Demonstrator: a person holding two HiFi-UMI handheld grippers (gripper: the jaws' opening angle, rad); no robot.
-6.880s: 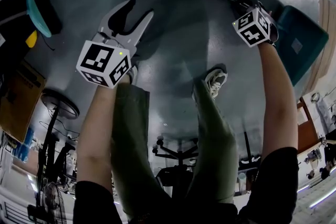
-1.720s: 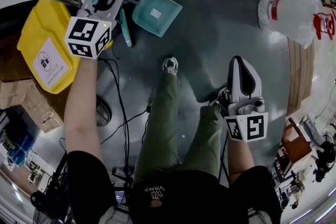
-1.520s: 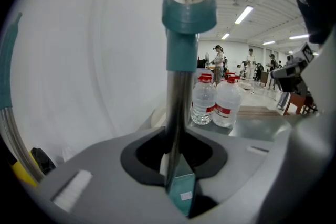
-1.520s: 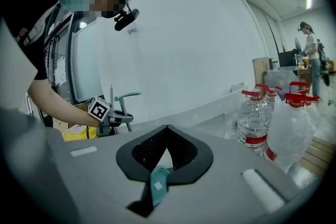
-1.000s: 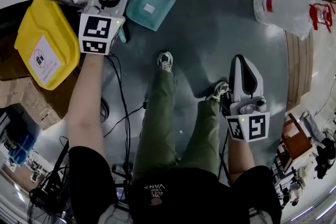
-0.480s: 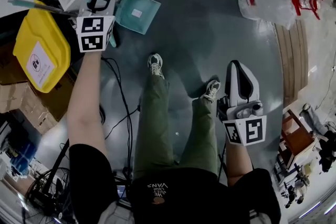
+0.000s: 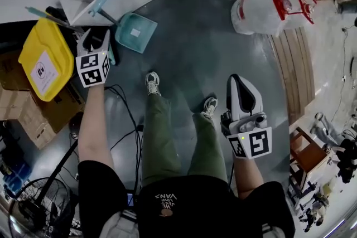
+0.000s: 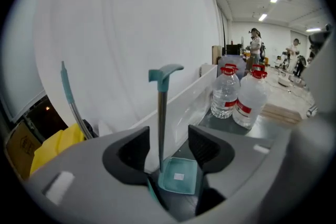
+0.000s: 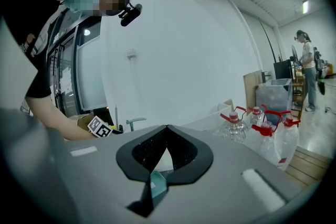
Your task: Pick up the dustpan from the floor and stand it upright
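dustpan (image 8: pixel 177 177) stands upright, plain in left gripper view, foreshortened overhead.

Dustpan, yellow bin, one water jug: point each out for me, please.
dustpan (image 7: pixel 135 32), head view, on the teal pan.
yellow bin (image 7: pixel 53 44), head view, on its yellow face above the label.
water jug (image 7: pixel 262 11), head view, on its clear body.

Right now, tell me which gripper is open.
The left gripper: jaws have just been opening, touching nothing, dustpan handle showing through the gap; the right gripper is shut.
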